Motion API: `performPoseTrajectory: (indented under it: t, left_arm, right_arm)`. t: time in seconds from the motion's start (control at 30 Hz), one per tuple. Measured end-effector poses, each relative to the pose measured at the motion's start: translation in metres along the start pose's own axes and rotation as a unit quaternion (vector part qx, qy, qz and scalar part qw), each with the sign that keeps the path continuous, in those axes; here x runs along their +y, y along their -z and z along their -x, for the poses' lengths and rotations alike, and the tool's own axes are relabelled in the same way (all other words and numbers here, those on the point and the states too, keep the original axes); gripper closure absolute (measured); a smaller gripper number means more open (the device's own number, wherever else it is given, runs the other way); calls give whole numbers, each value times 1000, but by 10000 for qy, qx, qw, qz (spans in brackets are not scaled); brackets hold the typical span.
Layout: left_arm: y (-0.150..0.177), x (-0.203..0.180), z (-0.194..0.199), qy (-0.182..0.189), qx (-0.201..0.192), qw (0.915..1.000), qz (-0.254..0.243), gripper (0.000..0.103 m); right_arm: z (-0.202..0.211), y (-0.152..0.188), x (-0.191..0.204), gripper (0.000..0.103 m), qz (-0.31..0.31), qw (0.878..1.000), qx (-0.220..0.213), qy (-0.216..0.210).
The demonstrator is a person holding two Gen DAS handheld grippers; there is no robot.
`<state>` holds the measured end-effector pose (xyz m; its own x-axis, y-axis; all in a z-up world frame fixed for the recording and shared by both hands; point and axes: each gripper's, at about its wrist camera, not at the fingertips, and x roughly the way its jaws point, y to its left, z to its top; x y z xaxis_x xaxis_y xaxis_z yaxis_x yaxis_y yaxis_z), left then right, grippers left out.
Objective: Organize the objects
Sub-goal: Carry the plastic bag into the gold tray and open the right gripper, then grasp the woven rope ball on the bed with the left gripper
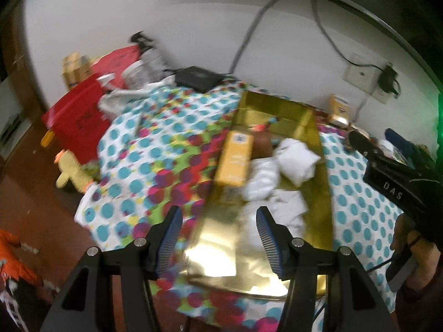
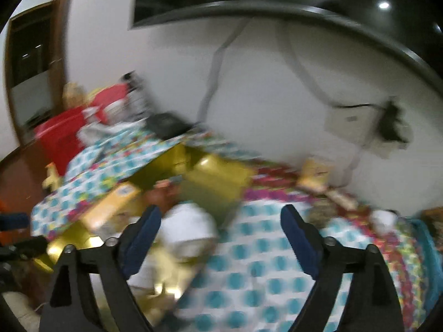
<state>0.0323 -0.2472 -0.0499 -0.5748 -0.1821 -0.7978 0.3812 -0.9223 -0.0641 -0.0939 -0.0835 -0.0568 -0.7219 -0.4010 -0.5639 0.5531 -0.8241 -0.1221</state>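
Observation:
A gold box [image 1: 277, 105] lies open on a polka-dot cloth [image 1: 144, 149]. Inside it are a yellow carton [image 1: 235, 160], white rolled cloths [image 1: 296, 160] and a brown object [image 1: 261, 145]. My left gripper [image 1: 218, 221] is open and empty above the box's near end. The right gripper's body [image 1: 396, 191] shows at the right edge of the left wrist view. In the blurred right wrist view my right gripper [image 2: 221, 221] is open and empty over the cloth [image 2: 263, 271], with the gold box [image 2: 216, 182], carton [image 2: 113, 204] and white cloth [image 2: 191, 229] to its left.
Red bags [image 1: 80, 116], a yellow plush toy [image 1: 72, 171], a clear jar [image 1: 138, 74] and a black device [image 1: 199, 78] crowd the far left. A small yellow box [image 1: 339, 108] stands by the wall at the right. Cables hang down the wall to a socket [image 1: 371, 77].

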Motion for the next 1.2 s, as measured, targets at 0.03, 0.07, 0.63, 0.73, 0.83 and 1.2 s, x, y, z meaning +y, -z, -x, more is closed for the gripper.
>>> performPoseTrajectory:
  t: [0.03,0.07,0.63,0.73,0.83,1.2]
  left_arm:
    - [-3,-9,0,57,-22,9999,-106,46]
    - [-6,-21,0,113,-57,9996,-239,46]
    - [-48,-195,-51,875,356,9840,-1510,46]
    - [-55,-214,-63,922,496,9814,-1609,46]
    - [-67,-235,-80,857,516,9799,-1728,46]
    - [-102,-291,-157,875,740,9754,-1886,46]
  right_arm:
    - [10,6,-22,12,-89,9996,-71,268]
    - [12,9,-35,12,-186,9988,-84,451]
    - [6,63,-159,6,-1220,9757,-56,1819]
    - [5,71,-170,6,-1293,9741,-33,1856]
    - [5,78,-182,5,-1434,9724,-24,1840]
    - [2,100,-202,4,-1918,9658,51,1744]
